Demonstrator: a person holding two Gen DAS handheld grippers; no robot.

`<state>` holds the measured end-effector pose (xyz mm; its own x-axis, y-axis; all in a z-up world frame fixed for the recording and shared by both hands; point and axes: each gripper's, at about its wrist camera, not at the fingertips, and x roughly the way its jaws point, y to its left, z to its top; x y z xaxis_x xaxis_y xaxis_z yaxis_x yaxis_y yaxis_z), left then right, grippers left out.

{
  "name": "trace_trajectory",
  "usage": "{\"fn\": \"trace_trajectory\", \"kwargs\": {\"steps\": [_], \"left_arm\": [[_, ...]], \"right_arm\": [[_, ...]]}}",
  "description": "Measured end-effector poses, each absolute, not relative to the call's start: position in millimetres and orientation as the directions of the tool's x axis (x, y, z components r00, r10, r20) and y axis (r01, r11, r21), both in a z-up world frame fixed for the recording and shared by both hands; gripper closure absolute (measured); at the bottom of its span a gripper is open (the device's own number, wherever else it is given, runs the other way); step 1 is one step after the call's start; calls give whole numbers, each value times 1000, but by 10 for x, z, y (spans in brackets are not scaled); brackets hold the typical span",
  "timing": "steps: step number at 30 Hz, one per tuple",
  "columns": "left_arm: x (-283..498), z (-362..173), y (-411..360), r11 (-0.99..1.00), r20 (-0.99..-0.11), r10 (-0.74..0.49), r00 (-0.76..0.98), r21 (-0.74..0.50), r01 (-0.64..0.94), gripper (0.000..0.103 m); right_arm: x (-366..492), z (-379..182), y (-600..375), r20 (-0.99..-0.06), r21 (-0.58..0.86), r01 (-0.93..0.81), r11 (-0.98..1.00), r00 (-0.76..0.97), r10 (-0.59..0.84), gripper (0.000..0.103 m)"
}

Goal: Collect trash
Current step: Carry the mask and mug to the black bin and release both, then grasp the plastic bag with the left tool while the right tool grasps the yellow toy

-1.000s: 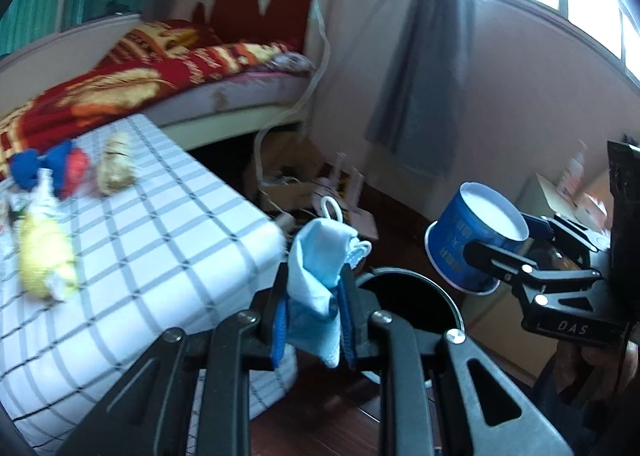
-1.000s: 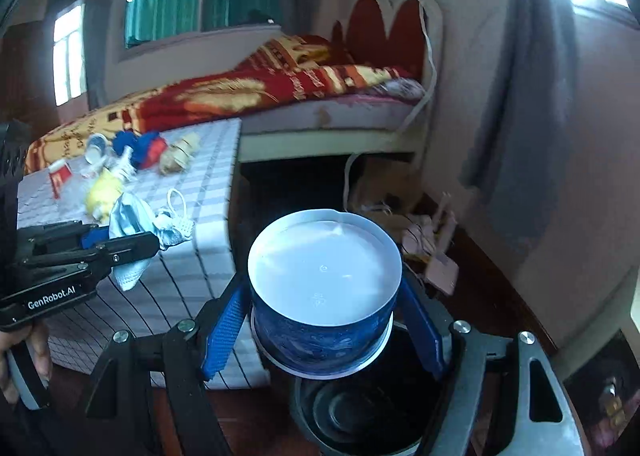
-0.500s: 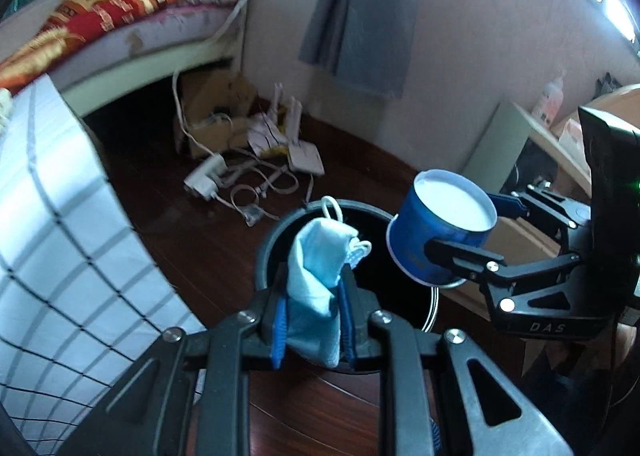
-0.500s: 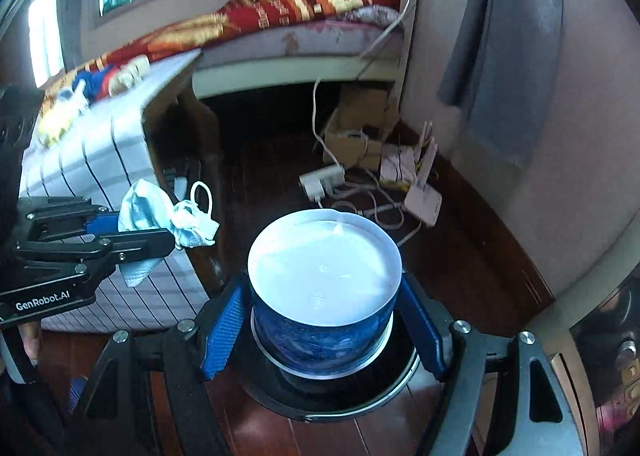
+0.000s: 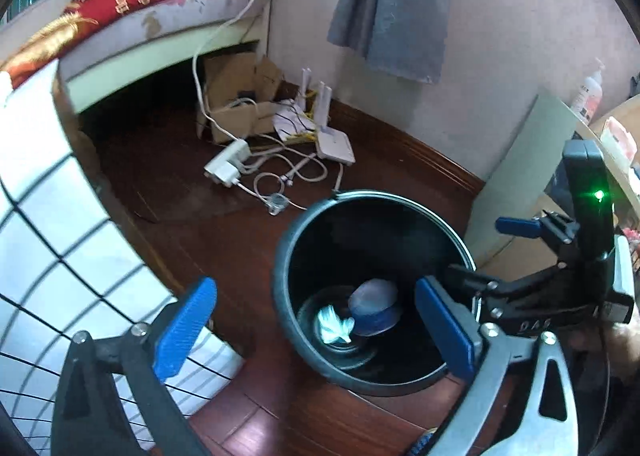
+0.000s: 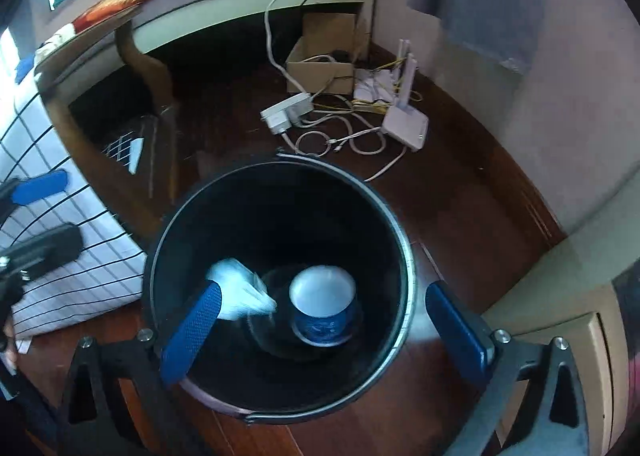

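A black bin (image 5: 280, 256) stands on the dark wood floor below both grippers. Inside it lie a light blue face mask (image 5: 334, 330) and a blue paper cup (image 5: 374, 310). My left gripper (image 5: 316, 330) hangs over the bin's near rim, its jaws opening with nothing between the blue pads. In the right wrist view the cup (image 6: 322, 304) sits upright on the bin's (image 6: 160, 248) floor and the mask (image 6: 236, 292) is a blur beside it. My right gripper (image 6: 324, 334) is above the bin, its jaws opening and empty. The left gripper (image 6: 44, 213) shows at the left edge.
A table with a white checked cloth (image 5: 60, 276) stands left of the bin. Behind the bin lie a power strip with cables (image 5: 228, 167), a white router (image 5: 334, 143) and a cardboard box (image 5: 236, 103). A bed (image 5: 160, 7) and a leaning grey board (image 5: 520, 175) border the floor.
Both grippers sank over the bin and opened. The mask left the left gripper and the cup left the right one; both now lie in the bin.
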<state>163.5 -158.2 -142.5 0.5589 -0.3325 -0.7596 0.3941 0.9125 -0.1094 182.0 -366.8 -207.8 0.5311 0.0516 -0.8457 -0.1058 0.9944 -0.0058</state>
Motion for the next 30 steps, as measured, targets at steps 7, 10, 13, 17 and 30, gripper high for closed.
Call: {"fn": "trace_trajectory", "kwargs": {"steps": [7,10,13,17,30], "left_arm": [[1623,-1334,-1469,927,-746,-301,593,-85,365,2],[1611,-1280,-1442,929,-736,-296,609,-73,363,2],[1606,-1203,-1394,932,-726,-292,623,-71,354,2],[1540,-1074,-1264,945,-705,-270,656,-63,321,0],[1231,-676,-636,979,-620,-196,760,-75,191,0]], "right_arm": [[1829,-1938,-3593,-825,-4,-101,995,562,53,0],[1815,-1872,-3517,-813,-12,-112,994,580,56,0],[1793,-1771,-3456,-801,-14,-110,994,596,55,0],[1746,-1578,-3362,-779,-15,-103,995,624,53,0],[1545,-960,-2720,-678,22,-183,983,720,149,0]]}}
